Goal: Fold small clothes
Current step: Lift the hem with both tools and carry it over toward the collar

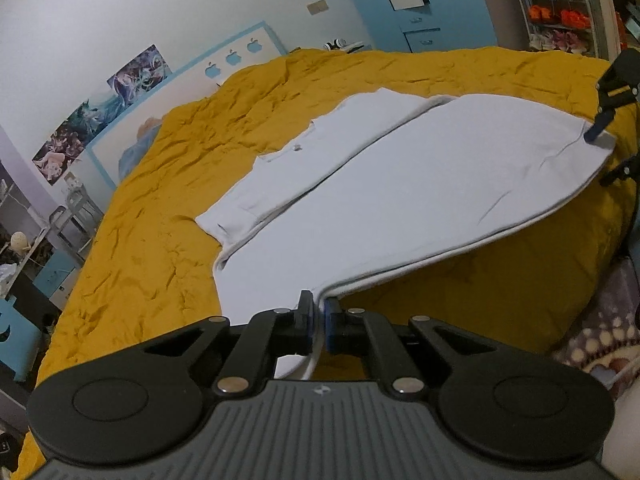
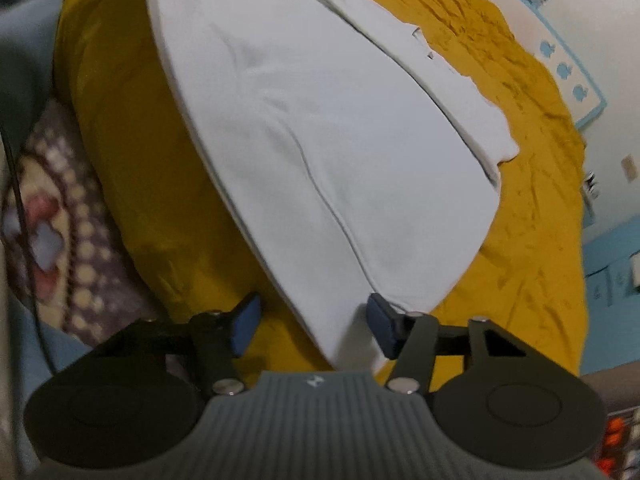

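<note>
A white small garment [image 1: 384, 196] lies on the yellow bedspread [image 1: 152, 208], its near half lifted and folded over toward the far half. My left gripper [image 1: 319, 320] is shut on the garment's near hem corner and holds it above the bed. In the right wrist view the same white garment [image 2: 320, 128] spreads ahead. My right gripper [image 2: 314, 322] is open, its blue pads either side of the garment's other hem corner without pinching it. The right gripper also shows at the right edge of the left wrist view [image 1: 604, 128].
The bed's near edge drops to a patterned purple rug [image 2: 60, 220]. A blue-and-white headboard [image 1: 224, 64] and wall posters [image 1: 100, 108] stand on the far left. A blue cabinet [image 1: 424, 4] and a shoe rack [image 1: 556, 4] stand beyond the bed.
</note>
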Motion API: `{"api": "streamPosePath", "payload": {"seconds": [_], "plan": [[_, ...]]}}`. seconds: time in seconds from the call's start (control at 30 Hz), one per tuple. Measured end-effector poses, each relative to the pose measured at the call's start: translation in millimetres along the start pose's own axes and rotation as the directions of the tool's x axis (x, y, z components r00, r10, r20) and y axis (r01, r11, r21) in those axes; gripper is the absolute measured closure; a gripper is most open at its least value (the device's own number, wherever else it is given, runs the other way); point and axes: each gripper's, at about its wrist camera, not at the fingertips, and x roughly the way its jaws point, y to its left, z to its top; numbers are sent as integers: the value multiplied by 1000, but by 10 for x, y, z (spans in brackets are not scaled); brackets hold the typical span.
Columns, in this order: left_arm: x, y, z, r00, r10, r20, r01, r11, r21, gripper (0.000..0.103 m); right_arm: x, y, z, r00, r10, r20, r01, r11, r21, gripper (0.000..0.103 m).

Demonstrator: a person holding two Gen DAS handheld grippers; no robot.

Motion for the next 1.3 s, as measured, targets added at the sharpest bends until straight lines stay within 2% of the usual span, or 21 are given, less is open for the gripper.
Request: {"api": "streamPosePath", "payload": {"seconds": [0.03,0.07,0.13,0.37,0.43,0.47,0.53,0.6,0.67,0.73,0.8,0.87,0.9,0.97,1.13,1.23,1.3], "plan": [[-2,5,6,1000,0,1,0,1000,2,98,-2,7,-15,1000,-15,4,15,1000,-8,73],[0,2,8,1000,2,0,-2,1000,6,98,-17,-2,-20,1000,-19,9,19,1000,-2,80],[4,-24,7,1000,9,-4,-9,1000,19,98,-82,-67,-17,1000,-16,25,15,999,34,103],[71,-136,-130,996,-20,-83,30,993,111,97,-293,-217,42,993,-77,87,67,992,107,103],[87,-204,-213,994,-15,-109,31,988,152,83,-349,-277,68,990,-92,103,79,988,130,103],[101,-258,-264,993,2,-116,20,983,182,80,-373,-299,81,990,-94,110,78,987,142,103],[130,-378,-374,991,67,-116,-34,964,263,72,-416,-350,119,988,-95,122,75,984,162,103],[179,-502,-468,985,136,-109,-90,932,350,67,-432,-380,150,987,-98,125,76,983,165,103],[228,-590,-534,979,177,-104,-120,903,412,64,-440,-394,182,987,-99,128,78,984,161,103],[273,-645,-568,974,210,-84,-151,880,451,63,-426,-402,191,987,-95,129,73,984,163,103],[311,-661,-559,972,224,-73,-166,870,464,62,-408,-407,194,988,-91,126,69,983,170,103],[305,-628,-517,975,208,-72,-155,881,446,72,-380,-426,186,989,-87,124,64,982,177,103],[280,-592,-483,980,187,-70,-140,894,425,88,-383,-429,182,989,-84,123,61,981,182,103],[223,-470,-392,987,145,-72,-111,929,352,96,-403,-453,182,990,-74,124,48,978,201,103],[82,-183,-150,994,108,-32,-102,981,166,99,-461,-551,202,986,-81,144,43,968,249,103],[53,-51,26,994,109,-9,-107,988,108,99,-529,-651,262,981,-93,170,40,955,293,103],[68,12,155,993,114,3,-114,986,124,99,-576,-728,325,976,-113,185,52,951,306,103]]}}
